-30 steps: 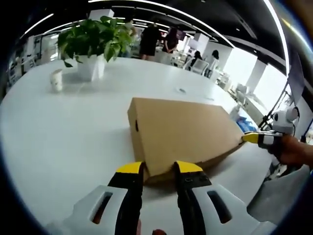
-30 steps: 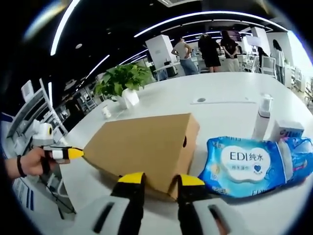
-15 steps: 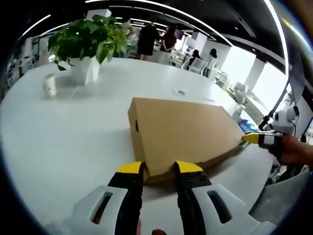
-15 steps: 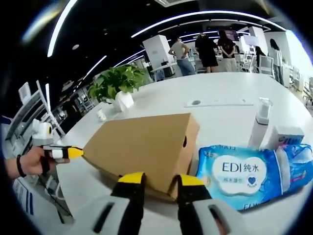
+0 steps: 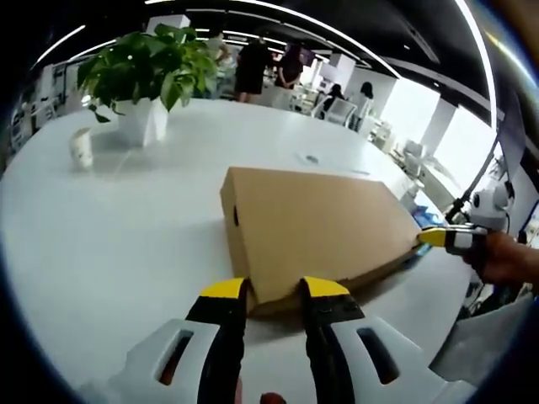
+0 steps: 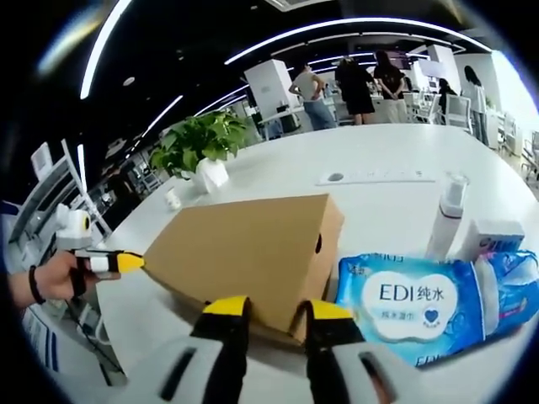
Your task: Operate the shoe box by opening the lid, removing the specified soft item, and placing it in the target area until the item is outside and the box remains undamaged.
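A brown cardboard shoe box [image 5: 312, 223] lies on the white table [image 5: 109, 244] with its lid down. My left gripper [image 5: 274, 290] has its yellow-tipped jaws on either side of the lid's near corner, shut on it. At the opposite end, my right gripper [image 6: 278, 310] is shut on the other lid corner, beside the box's end wall [image 6: 324, 244] with its small round hole. In the left gripper view the right gripper's yellow tip [image 5: 434, 237] touches the box's far corner, held by a hand. The left gripper's tip [image 6: 126, 263] meets the box in the right gripper view. The soft item is hidden inside.
A blue pack of wet wipes [image 6: 421, 299] lies right beside the box, with a white bottle [image 6: 444, 215] and a small white carton [image 6: 493, 236] behind it. A potted plant [image 5: 143, 71] and a paper cup [image 5: 82, 148] stand farther back. People stand in the office beyond.
Both views have shifted a little with the hands. The box and both grippers keep the same hold on its corners.
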Action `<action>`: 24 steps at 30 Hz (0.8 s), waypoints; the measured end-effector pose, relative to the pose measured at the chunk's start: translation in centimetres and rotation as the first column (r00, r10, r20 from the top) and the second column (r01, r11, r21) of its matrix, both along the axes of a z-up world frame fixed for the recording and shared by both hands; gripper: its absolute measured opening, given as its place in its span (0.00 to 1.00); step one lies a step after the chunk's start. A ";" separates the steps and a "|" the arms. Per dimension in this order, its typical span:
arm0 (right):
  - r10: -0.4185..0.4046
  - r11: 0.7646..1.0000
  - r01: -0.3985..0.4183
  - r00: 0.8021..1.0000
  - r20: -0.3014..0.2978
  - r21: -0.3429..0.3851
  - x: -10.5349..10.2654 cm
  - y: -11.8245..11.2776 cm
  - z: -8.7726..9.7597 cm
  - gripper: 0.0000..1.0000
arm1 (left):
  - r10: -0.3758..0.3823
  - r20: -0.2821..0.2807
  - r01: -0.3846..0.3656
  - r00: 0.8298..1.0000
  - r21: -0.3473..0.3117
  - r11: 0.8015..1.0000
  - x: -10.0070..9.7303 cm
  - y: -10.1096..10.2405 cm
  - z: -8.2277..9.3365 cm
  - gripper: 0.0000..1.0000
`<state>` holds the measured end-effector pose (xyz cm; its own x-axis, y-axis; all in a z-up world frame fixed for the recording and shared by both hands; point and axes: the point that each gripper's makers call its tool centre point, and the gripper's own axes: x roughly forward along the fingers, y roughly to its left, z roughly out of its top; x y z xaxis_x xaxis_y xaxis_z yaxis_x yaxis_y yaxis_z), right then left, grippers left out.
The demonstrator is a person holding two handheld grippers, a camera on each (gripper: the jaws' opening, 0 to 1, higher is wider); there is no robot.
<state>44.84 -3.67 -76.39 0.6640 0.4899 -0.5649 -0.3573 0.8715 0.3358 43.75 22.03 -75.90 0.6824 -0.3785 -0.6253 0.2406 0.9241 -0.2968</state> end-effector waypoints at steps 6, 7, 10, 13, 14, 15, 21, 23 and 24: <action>0.010 1.000 -0.010 1.000 -0.010 0.021 -0.7 -0.3 0.3 0.27 | -0.033 -0.005 0.033 0.999 0.036 0.999 -0.3 -0.3 0.1 0.31; 0.017 1.000 -0.017 1.000 -0.003 -0.005 -0.9 -0.7 0.3 0.31 | -0.031 0.000 0.031 1.000 0.045 0.999 -0.3 -0.2 0.2 0.34; 0.020 1.000 -0.020 1.000 0.008 -0.012 -1.7 -1.8 0.6 0.35 | -0.024 -0.003 0.024 1.000 0.035 0.999 -0.9 -0.1 0.4 0.38; 0.008 1.000 -0.008 1.000 0.016 -0.018 -2.7 -3.7 0.7 0.36 | -0.016 0.005 0.016 1.000 0.042 0.999 -1.3 0.0 0.6 0.39; 0.001 1.000 -0.001 1.000 0.015 -0.019 -3.3 -4.4 0.7 0.37 | -0.017 0.004 0.016 1.000 0.037 0.999 -1.6 -0.1 0.7 0.40; -0.004 1.000 0.005 1.000 0.013 -0.022 -3.8 -5.2 0.7 0.38 | -0.017 0.009 0.016 1.000 0.040 0.999 -1.8 -0.1 0.9 0.40; -0.061 0.998 0.062 0.998 0.031 -0.032 -5.8 -9.4 1.4 0.43 | -0.017 0.025 0.016 1.000 0.032 0.999 -3.1 -0.6 1.9 0.45; -0.080 0.996 0.082 0.996 0.044 -0.034 -6.3 -11.0 1.9 0.45 | -0.026 0.031 0.025 0.999 0.038 0.999 -3.7 -1.0 2.3 0.46; -0.091 0.995 0.093 0.995 0.049 -0.039 -6.6 -11.6 2.2 0.46 | -0.028 0.037 0.026 0.999 0.039 0.999 -4.1 -1.2 2.6 0.46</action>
